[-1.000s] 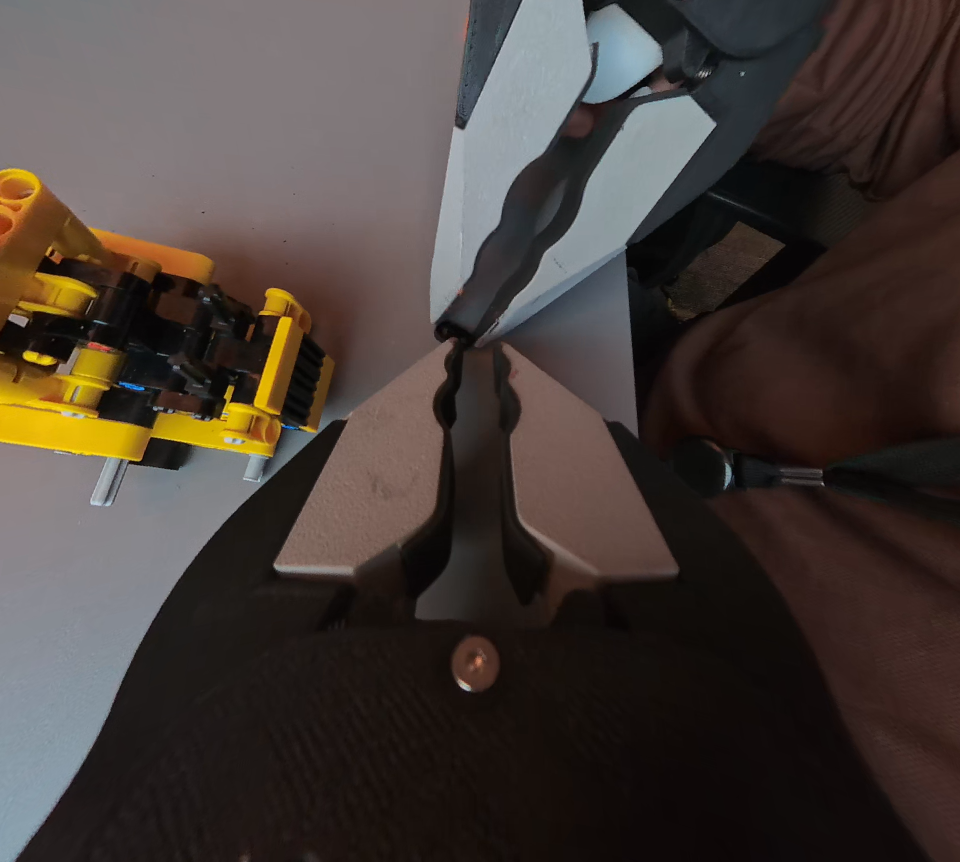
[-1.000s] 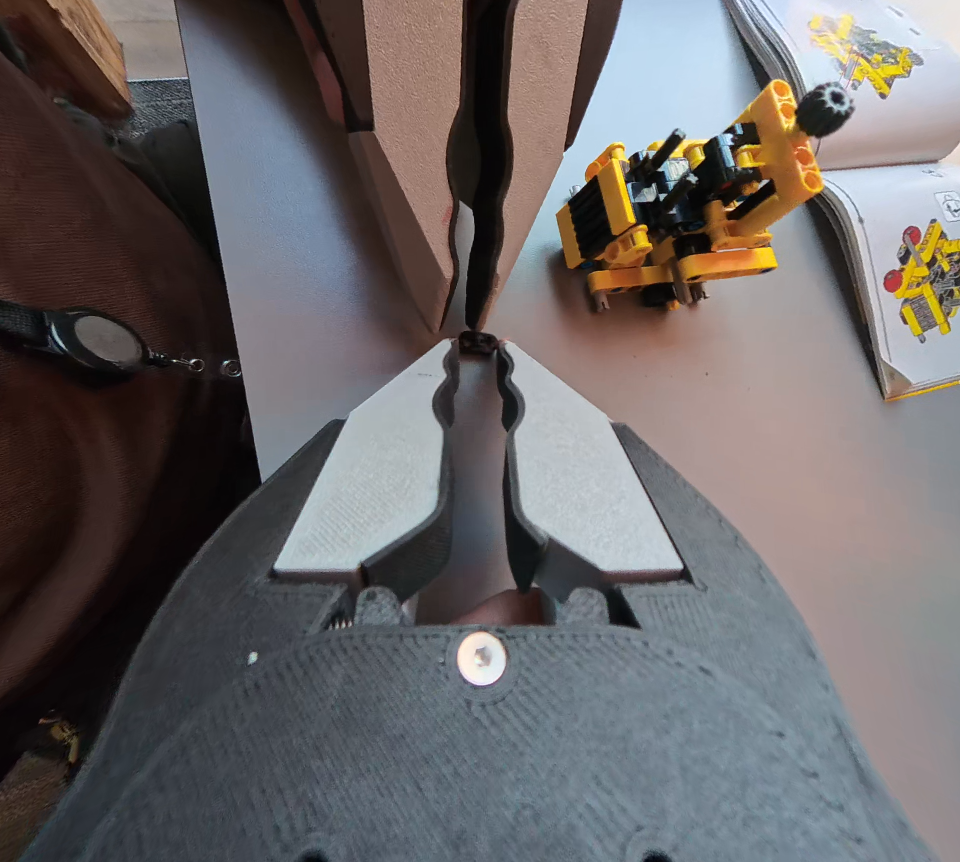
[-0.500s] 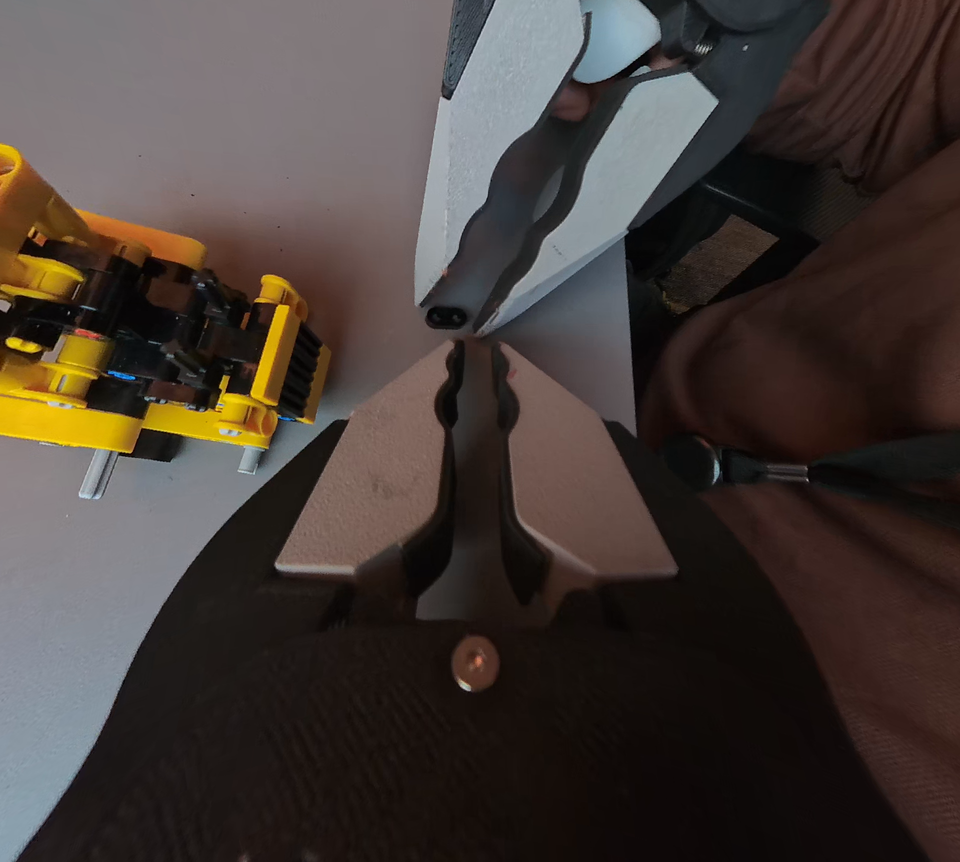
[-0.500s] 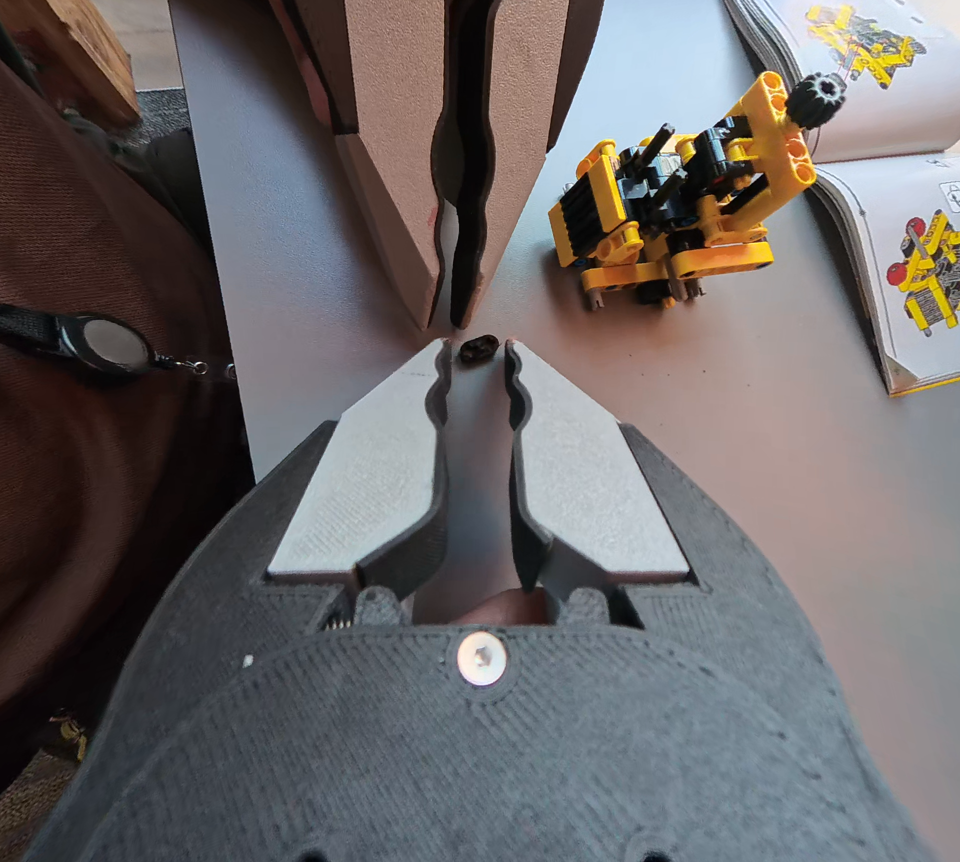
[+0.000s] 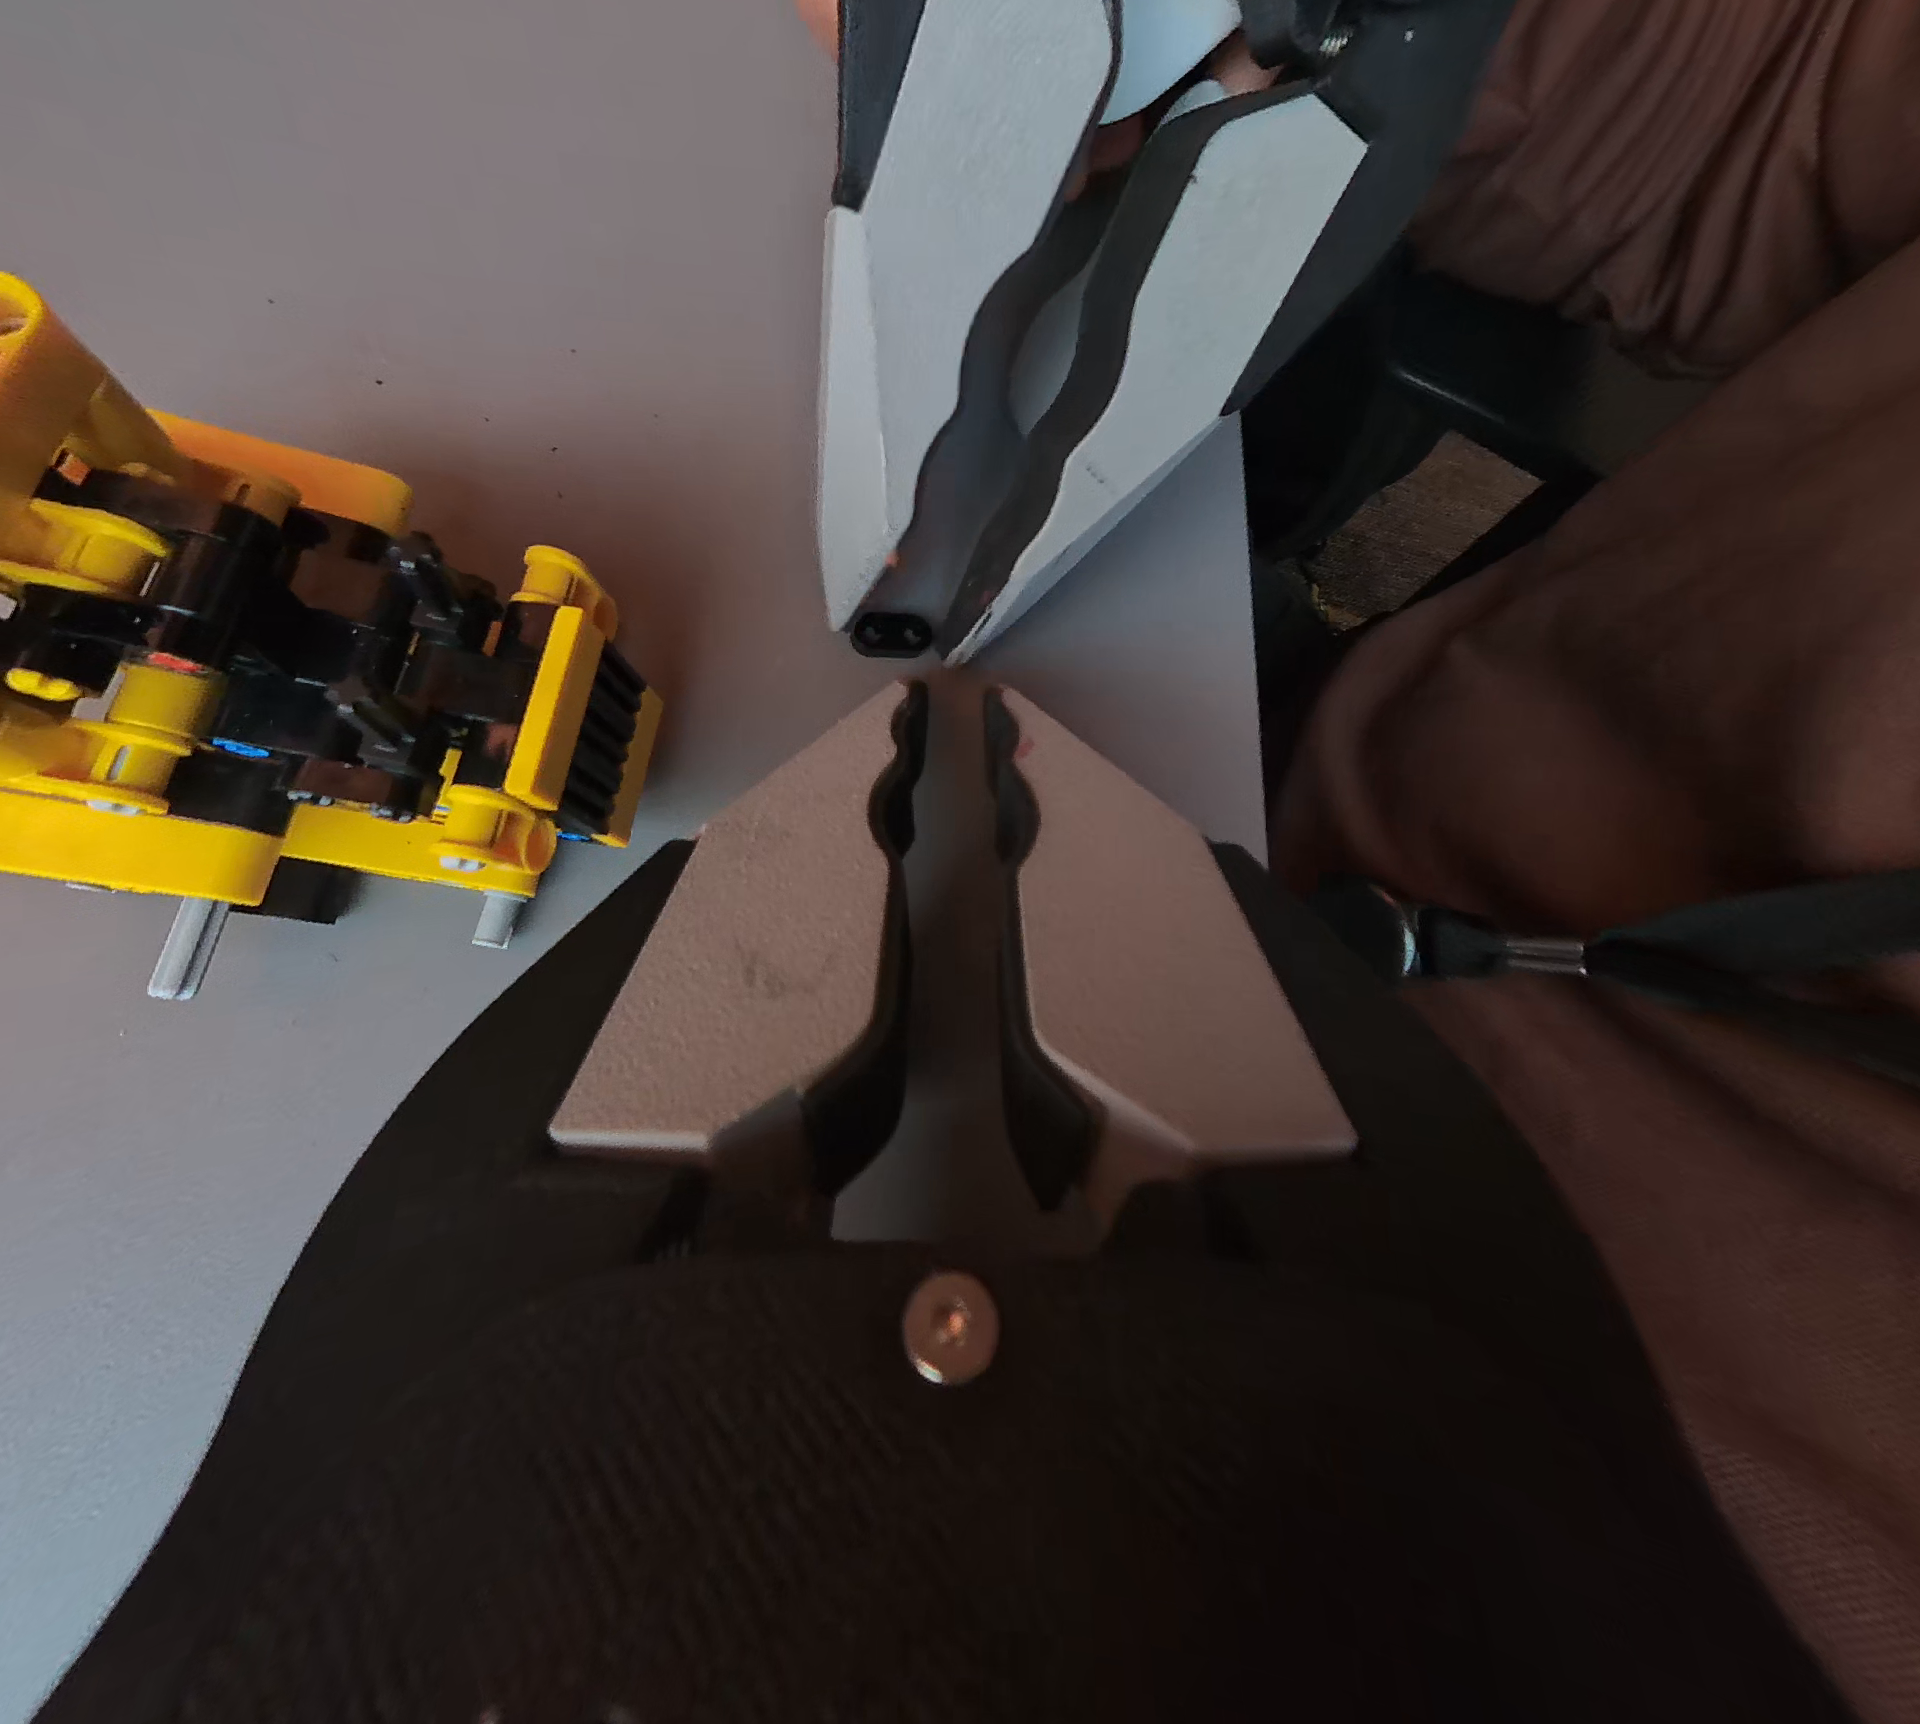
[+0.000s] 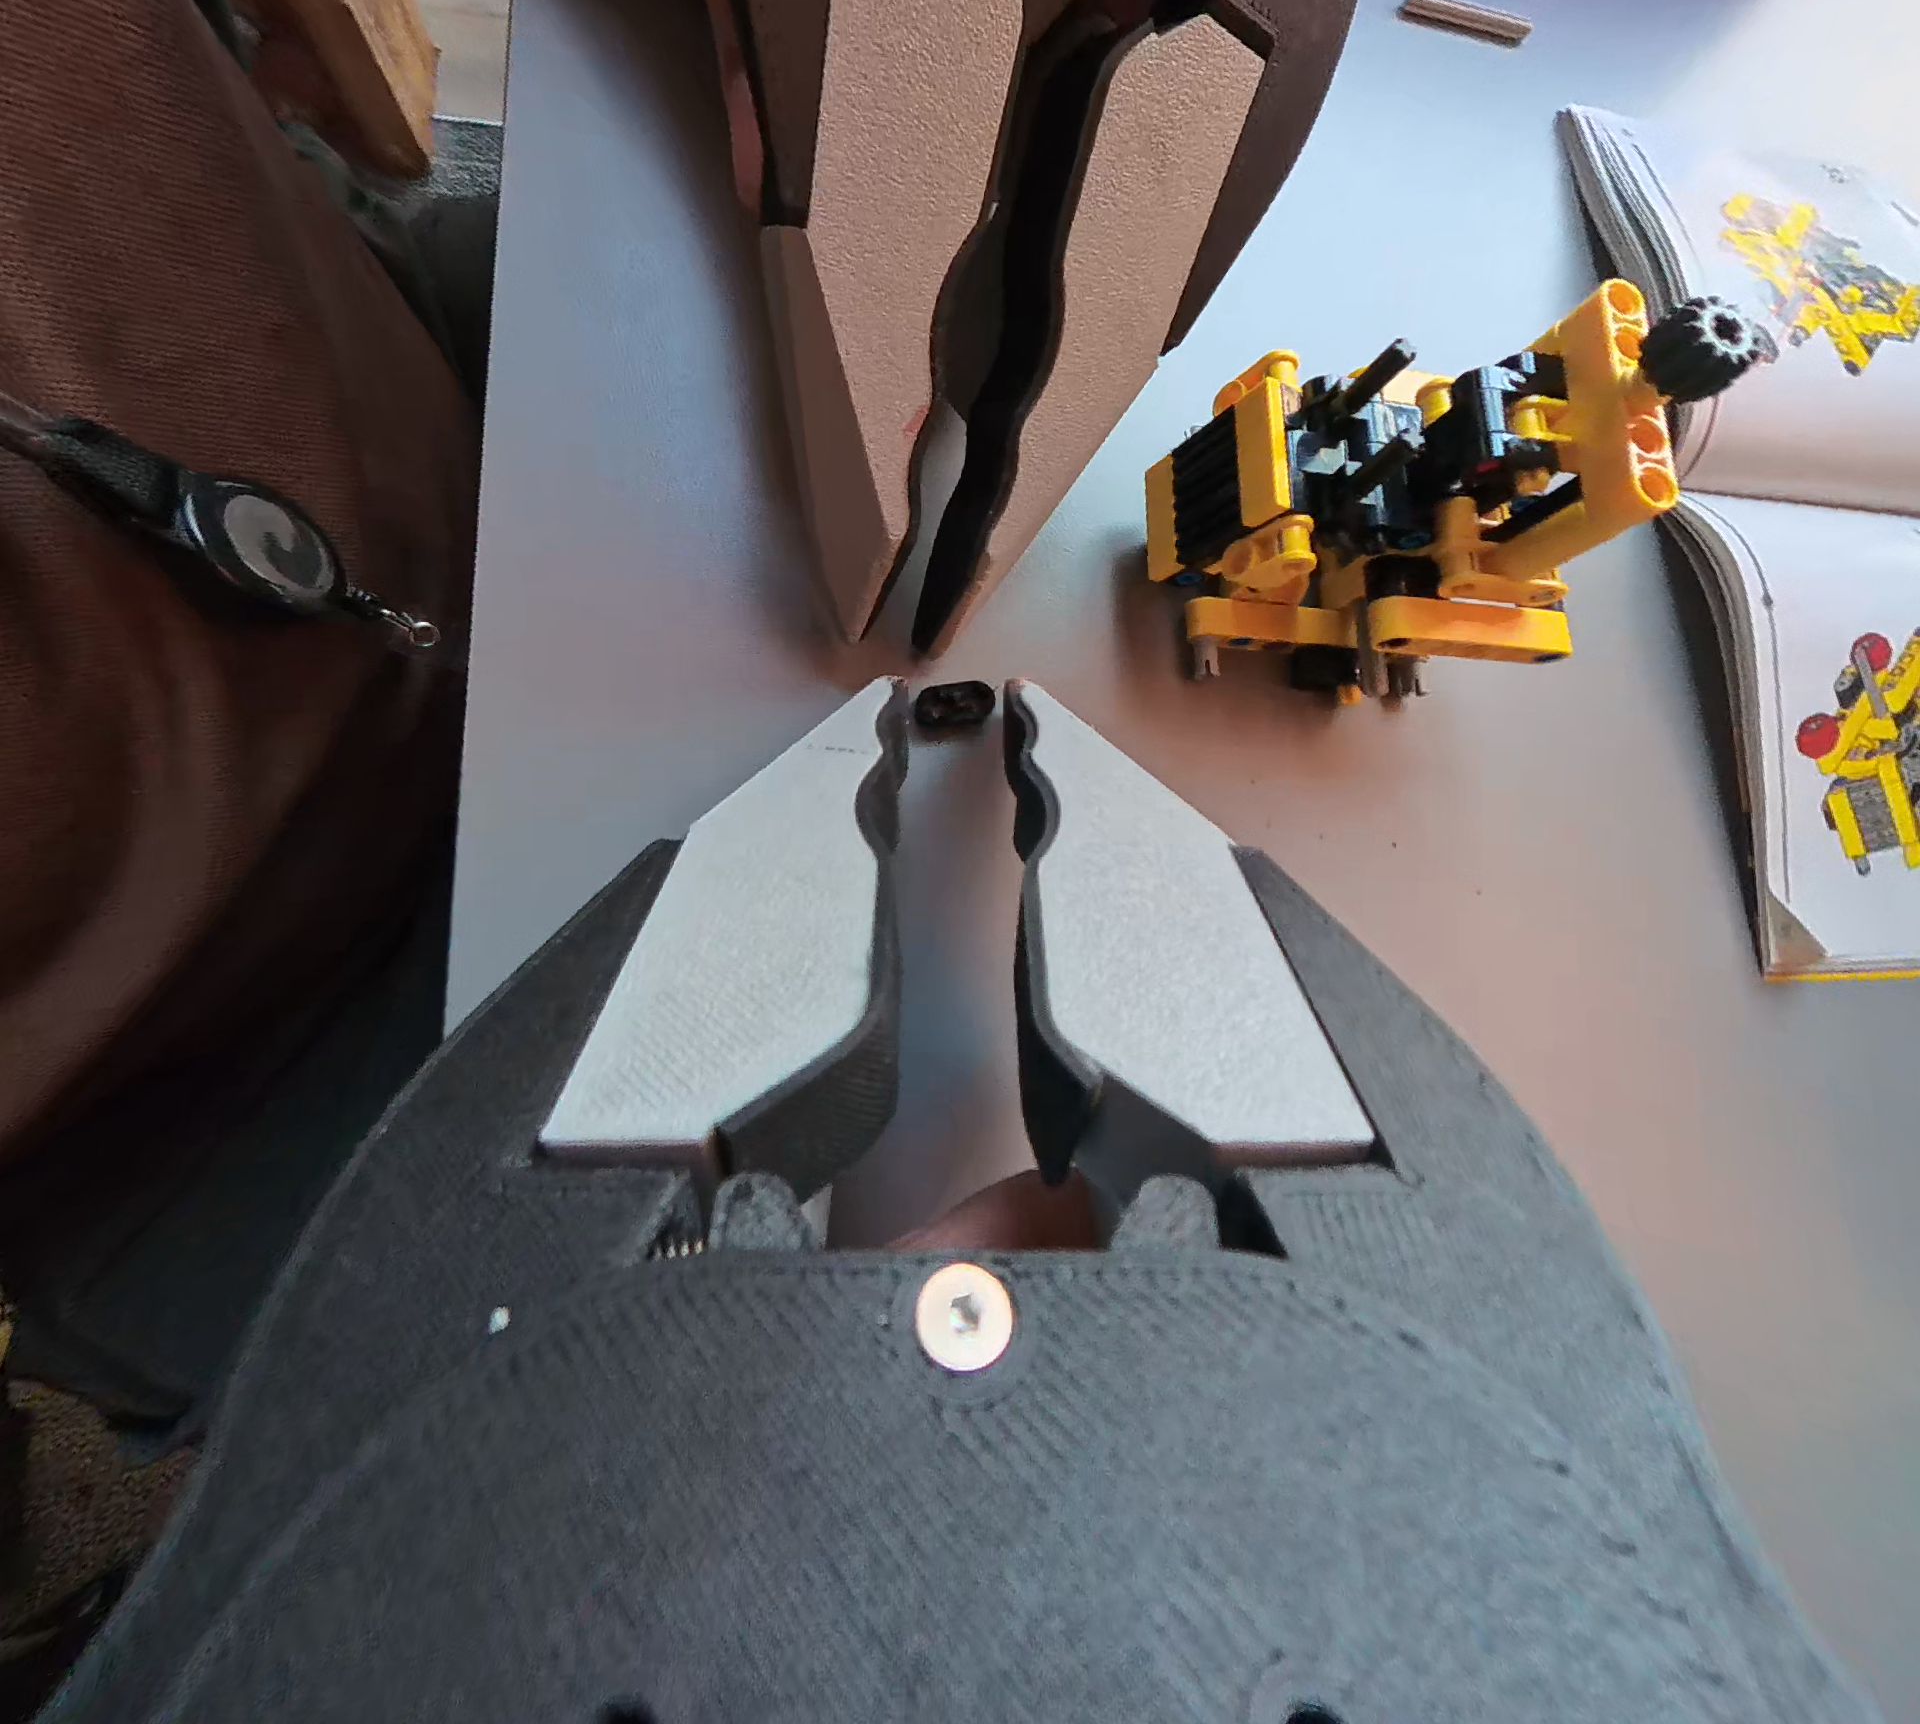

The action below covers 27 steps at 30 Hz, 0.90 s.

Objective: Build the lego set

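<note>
A small black two-hole lego piece (image 6: 951, 703) lies on the grey table between the tips of my right gripper (image 6: 953, 689), with a thin gap on each side. The right gripper is open. The piece also shows in the left wrist view (image 5: 891, 632), at the right gripper's tips (image 5: 914, 635). My left gripper (image 5: 953, 689) points at it tip to tip from the opposite side, open by a narrow gap and empty. It also shows in the right wrist view (image 6: 894, 640). The partly built yellow and black lego vehicle (image 6: 1403, 521) stands apart on the table (image 5: 312, 718).
An open instruction booklet (image 6: 1818, 739) lies beyond the vehicle. Small brown sticks (image 6: 1465, 17) lie at the far end. The table edge (image 6: 488, 531) runs close beside both grippers. Past it are a person's brown clothing (image 5: 1662, 635) and a badge reel (image 6: 260, 542). The grippers are tip to tip, or close to it.
The right gripper was shut on the black piece one second ago. It has opened, and the piece now sits loose between its tips. The left gripper's opening looks unchanged.
</note>
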Available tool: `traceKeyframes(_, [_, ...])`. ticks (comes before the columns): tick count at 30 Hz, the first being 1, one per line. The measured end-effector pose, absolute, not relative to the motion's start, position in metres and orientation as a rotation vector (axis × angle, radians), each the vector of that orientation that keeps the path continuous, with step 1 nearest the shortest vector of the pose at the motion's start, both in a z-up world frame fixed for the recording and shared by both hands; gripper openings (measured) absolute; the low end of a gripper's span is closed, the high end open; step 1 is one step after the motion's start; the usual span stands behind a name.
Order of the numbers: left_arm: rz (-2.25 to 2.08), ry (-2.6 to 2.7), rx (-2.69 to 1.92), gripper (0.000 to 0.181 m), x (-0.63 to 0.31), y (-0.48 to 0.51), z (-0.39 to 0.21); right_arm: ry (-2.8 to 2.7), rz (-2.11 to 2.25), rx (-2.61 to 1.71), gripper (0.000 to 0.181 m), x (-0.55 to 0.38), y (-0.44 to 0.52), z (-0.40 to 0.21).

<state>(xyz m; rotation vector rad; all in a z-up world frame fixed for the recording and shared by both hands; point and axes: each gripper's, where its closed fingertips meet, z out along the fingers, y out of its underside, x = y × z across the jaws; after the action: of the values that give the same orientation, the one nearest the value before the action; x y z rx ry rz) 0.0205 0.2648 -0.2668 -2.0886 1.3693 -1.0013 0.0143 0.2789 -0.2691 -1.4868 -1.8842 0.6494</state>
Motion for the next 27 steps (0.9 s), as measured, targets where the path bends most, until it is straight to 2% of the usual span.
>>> traceKeyframes(8, [-1.038,1.364,-2.075,0.008,0.017,0.263,-0.263,-1.879,0.690,-1.477,0.012,0.015,0.286,-0.267])
traceKeyframes(18, [-1.058,1.123,-1.997,0.007,-0.023,0.300,-0.238,-1.495,1.010,-1.418,0.011,-0.003,0.331,-0.211])
traceKeyframes(27, [-1.069,0.959,-1.980,0.004,-0.030,0.324,-0.229,-1.570,0.976,-1.491,0.011,-0.014,0.339,-0.225])
